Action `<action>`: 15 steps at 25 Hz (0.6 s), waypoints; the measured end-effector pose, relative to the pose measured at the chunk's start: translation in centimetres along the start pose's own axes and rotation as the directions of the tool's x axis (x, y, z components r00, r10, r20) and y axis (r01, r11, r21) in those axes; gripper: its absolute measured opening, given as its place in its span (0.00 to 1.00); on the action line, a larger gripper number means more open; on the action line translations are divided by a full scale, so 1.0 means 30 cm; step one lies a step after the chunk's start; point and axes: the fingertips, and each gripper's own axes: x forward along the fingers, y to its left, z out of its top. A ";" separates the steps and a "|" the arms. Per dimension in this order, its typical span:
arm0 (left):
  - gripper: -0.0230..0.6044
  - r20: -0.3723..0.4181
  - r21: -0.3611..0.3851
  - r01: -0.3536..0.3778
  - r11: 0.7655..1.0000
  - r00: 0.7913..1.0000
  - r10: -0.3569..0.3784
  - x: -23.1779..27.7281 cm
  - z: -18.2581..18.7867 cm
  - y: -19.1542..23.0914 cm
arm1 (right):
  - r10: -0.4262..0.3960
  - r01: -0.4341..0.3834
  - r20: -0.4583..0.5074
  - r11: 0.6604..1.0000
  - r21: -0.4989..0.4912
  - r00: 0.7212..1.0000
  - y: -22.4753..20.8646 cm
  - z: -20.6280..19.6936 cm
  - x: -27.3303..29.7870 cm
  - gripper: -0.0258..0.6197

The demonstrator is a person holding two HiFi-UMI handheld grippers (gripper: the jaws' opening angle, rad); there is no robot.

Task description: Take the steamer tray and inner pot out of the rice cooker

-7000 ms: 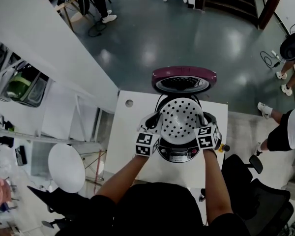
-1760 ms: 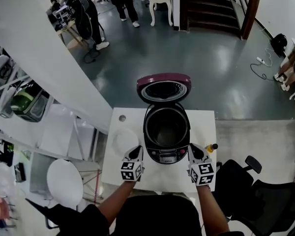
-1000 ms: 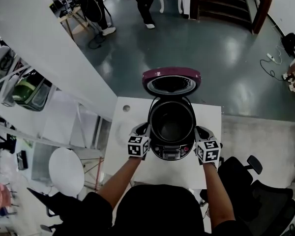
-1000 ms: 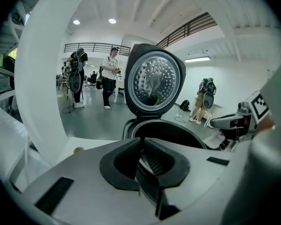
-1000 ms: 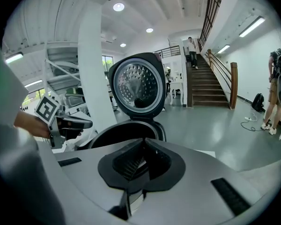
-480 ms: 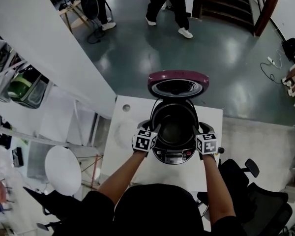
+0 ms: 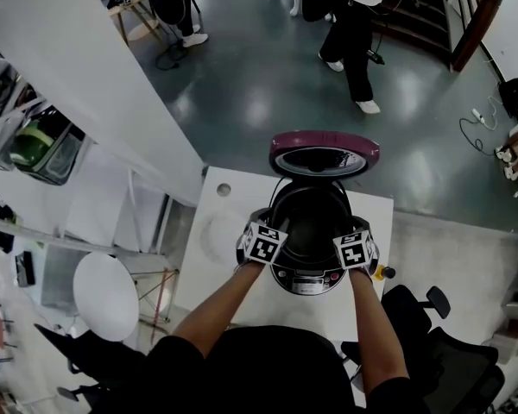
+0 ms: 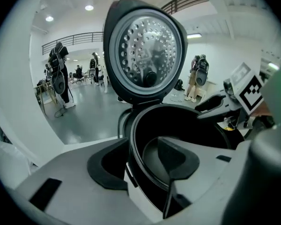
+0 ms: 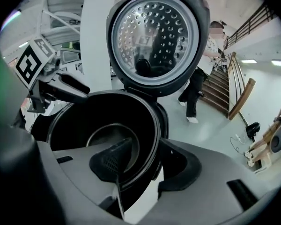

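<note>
Cooker (image 7: 306, 276) on bench (image 7: 233, 287), lid (image 7: 325, 152) raised at far side. Pot (image 7: 311, 227) seated inside cooker. Tray (image 7: 209, 234) flat on bench, just left of cooker. Left gripper (image 8: 141, 161): fingers (image 8: 107, 165) apart, just been opening, astride pot's left rim, not pressing. Right gripper (image 9: 150, 165): fingers likewise apart, just been opening, astride right rim.

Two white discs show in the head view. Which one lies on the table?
The steamer tray beside the rice cooker; the other disc stands off the table.
</note>
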 end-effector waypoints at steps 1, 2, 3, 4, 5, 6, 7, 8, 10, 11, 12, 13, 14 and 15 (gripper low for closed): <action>0.34 -0.009 0.013 0.002 1.000 1.000 -0.002 0.009 -0.001 -0.001 | -0.010 0.010 -0.003 1.000 -0.016 1.000 -0.002 0.001 0.005 0.28; 0.33 -0.017 0.021 0.001 1.000 1.000 0.000 0.018 -0.005 0.002 | -0.020 0.020 -0.001 0.999 -0.030 1.000 -0.005 0.003 0.011 0.28; 0.33 -0.018 0.028 -0.005 1.000 1.000 0.005 0.026 -0.009 0.008 | -0.027 0.027 0.003 0.999 -0.038 1.000 -0.006 0.005 0.016 0.28; 0.32 -0.013 0.034 -0.011 0.999 1.000 0.012 0.032 -0.010 0.014 | -0.032 0.032 0.007 0.999 -0.043 0.999 -0.008 0.006 0.022 0.28; 0.30 -0.006 0.037 -0.017 0.999 1.000 0.017 0.035 -0.009 0.017 | -0.035 0.035 0.011 0.998 -0.044 0.999 -0.011 0.005 0.028 0.28; 0.30 -0.002 0.038 -0.021 0.999 1.000 0.022 0.037 -0.009 0.017 | -0.040 0.040 0.010 0.998 -0.045 0.999 -0.016 0.001 0.032 0.28; 0.30 -0.002 0.041 -0.026 0.999 1.000 0.026 0.038 -0.009 0.016 | -0.048 0.048 0.007 0.998 -0.044 0.999 -0.023 -0.002 0.033 0.28; 0.29 -0.007 0.046 -0.031 0.998 0.999 0.032 0.036 -0.011 0.016 | -0.059 0.059 0.003 0.997 -0.043 0.998 -0.031 -0.005 0.032 0.28; 0.26 -0.022 0.065 -0.052 0.997 0.998 0.054 0.034 -0.013 0.019 | -0.083 0.083 0.006 0.996 -0.041 0.997 -0.047 -0.004 0.028 0.23; 0.25 -0.026 0.075 -0.067 0.995 0.997 0.069 0.033 -0.012 0.024 | -0.088 0.089 0.009 0.995 -0.039 0.996 -0.052 -0.002 0.029 0.21; 0.25 -0.025 0.080 -0.082 0.993 0.996 0.084 0.034 -0.010 0.030 | -0.091 0.092 0.012 0.995 -0.039 0.996 -0.055 -0.001 0.030 0.20; 0.25 -0.023 0.083 -0.097 0.992 0.995 0.099 0.035 -0.010 0.036 | -0.095 0.095 0.013 0.994 -0.045 0.995 -0.055 -0.001 0.031 0.19; 0.25 -0.022 0.085 -0.109 0.990 0.994 0.111 0.037 -0.011 0.042 | -0.101 0.101 0.011 0.993 -0.055 0.995 -0.055 0.000 0.030 0.19; 0.25 -0.021 0.088 -0.117 0.989 0.993 0.119 0.039 -0.012 0.046 | -0.108 0.108 0.010 0.992 -0.063 0.994 -0.054 0.000 0.029 0.18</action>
